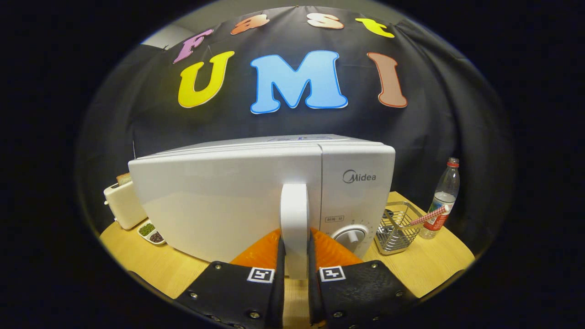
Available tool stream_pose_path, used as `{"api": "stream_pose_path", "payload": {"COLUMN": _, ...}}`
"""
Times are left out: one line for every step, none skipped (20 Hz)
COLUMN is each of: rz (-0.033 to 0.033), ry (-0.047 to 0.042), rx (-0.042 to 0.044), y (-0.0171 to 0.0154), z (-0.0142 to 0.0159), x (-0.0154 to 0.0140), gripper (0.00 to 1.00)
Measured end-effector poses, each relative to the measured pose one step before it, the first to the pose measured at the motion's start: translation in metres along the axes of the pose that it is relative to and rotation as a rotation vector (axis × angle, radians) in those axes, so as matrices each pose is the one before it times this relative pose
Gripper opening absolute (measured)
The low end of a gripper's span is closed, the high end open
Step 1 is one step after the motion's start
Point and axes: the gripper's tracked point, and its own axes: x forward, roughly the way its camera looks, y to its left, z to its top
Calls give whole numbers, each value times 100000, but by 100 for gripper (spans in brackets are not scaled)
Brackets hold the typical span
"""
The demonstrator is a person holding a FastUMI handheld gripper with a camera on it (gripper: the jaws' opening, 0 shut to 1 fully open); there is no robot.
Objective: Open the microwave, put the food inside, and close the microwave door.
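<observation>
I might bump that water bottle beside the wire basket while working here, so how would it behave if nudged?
The bottle stands tall and narrow on the table, so it would probably tip easily. It looks like thin clear plastic, likely light, and once down it would probably roll. The gripper is shut on the microwave handle, well away from it.

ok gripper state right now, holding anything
Gripper: shut on the white vertical handle of the white microwave's door, one black finger pressed on each side.
</observation>
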Motion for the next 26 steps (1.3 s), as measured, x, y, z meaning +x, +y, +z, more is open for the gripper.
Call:
{"api": "stream_pose_path", "payload": {"rz": -314, "ry": 654, "rx": 520, "y": 30, "z": -57, "x": -168, "gripper": 22}}
{"api": "stream_pose_path", "payload": {"rz": 578, "ry": 382, "rx": -175, "y": 57, "z": 35, "x": -26, "gripper": 12}}
{"api": "stream_pose_path", "payload": {"rz": 1012, "ry": 290, "rx": 495, "y": 7, "z": 48, "x": -36, "gripper": 12}}
{"api": "stream_pose_path", "payload": {"rz": 1037, "ry": 571, "rx": 459, "y": 87, "z": -64, "x": -31, "gripper": 12}}
{"api": "stream_pose_path", "payload": {"rz": 46, "ry": 259, "rx": -965, "y": 17, "z": -101, "x": 3, "gripper": 12}}
{"api": "stream_pose_path", "payload": {"rz": -100, "ry": 1269, "rx": -1883, "y": 112, "z": -192, "x": -506, "gripper": 7}}
{"api": "stream_pose_path", "payload": {"rz": -180, "ry": -622, "rx": -1287, "y": 282, "z": -460, "x": -978, "gripper": 7}}
{"api": "stream_pose_path", "payload": {"rz": 131, "ry": -1804, "rx": -2378, "y": 265, "z": -101, "x": -1098, "gripper": 7}}
{"api": "stream_pose_path", "payload": {"rz": 157, "ry": -1330, "rx": -2803, "y": 371, "z": -87, "x": -1065, "gripper": 7}}
{"api": "stream_pose_path", "payload": {"rz": 66, "ry": 452, "rx": -1196, "y": 303, "z": -461, "x": -736, "gripper": 7}}
{"api": "stream_pose_path", "payload": {"rz": 247, "ry": 1393, "rx": 1057, "y": 138, "z": -158, "x": -624, "gripper": 7}}
{"api": "stream_pose_path", "payload": {"rz": 281, "ry": 1570, "rx": 1784, "y": 272, "z": -271, "x": -678, "gripper": 7}}
{"api": "stream_pose_path", "payload": {"rz": 227, "ry": 1392, "rx": 1103, "y": 387, "z": -236, "x": -701, "gripper": 7}}
{"api": "stream_pose_path", "payload": {"rz": 408, "ry": 1079, "rx": 396, "y": 567, "z": -298, "x": -818, "gripper": 7}}
{"api": "stream_pose_path", "payload": {"rz": 299, "ry": 862, "rx": 273, "y": 473, "z": -209, "x": -872, "gripper": 7}}
{"api": "stream_pose_path", "payload": {"rz": 549, "ry": 763, "rx": 401, "y": 604, "z": -360, "x": -932, "gripper": 7}}
{"api": "stream_pose_path", "payload": {"rz": 464, "ry": 718, "rx": 267, "y": 674, "z": -297, "x": -958, "gripper": 7}}
{"api": "stream_pose_path", "payload": {"rz": 684, "ry": 568, "rx": 245, "y": 648, "z": -402, "x": -794, "gripper": 8}}
{"api": "stream_pose_path", "payload": {"rz": 701, "ry": 536, "rx": 321, "y": 710, "z": -372, "x": -831, "gripper": 8}}
{"api": "stream_pose_path", "payload": {"rz": 926, "ry": 485, "rx": 233, "y": 774, "z": -232, "x": -838, "gripper": 12}}
{"api": "stream_pose_path", "payload": {"rz": 896, "ry": 292, "rx": -51, "y": 691, "z": -296, "x": -801, "gripper": 12}}
{"api": "stream_pose_path", "payload": {"rz": 615, "ry": 356, "rx": -137, "y": 742, "z": -392, "x": -566, "gripper": 13}}
{"api": "stream_pose_path", "payload": {"rz": 989, "ry": 245, "rx": 44, "y": 708, "z": -132, "x": -745, "gripper": 16}}
{"api": "stream_pose_path", "payload": {"rz": 873, "ry": 241, "rx": 249, "y": 803, "z": -392, "x": -402, "gripper": 17}}
{"api": "stream_pose_path", "payload": {"rz": 360, "ry": 108, "rx": -234, "y": 689, "z": -196, "x": -366, "gripper": 18}}
{"api": "stream_pose_path", "payload": {"rz": 440, "ry": 357, "rx": -440, "y": 643, "z": -273, "x": -609, "gripper": 19}}
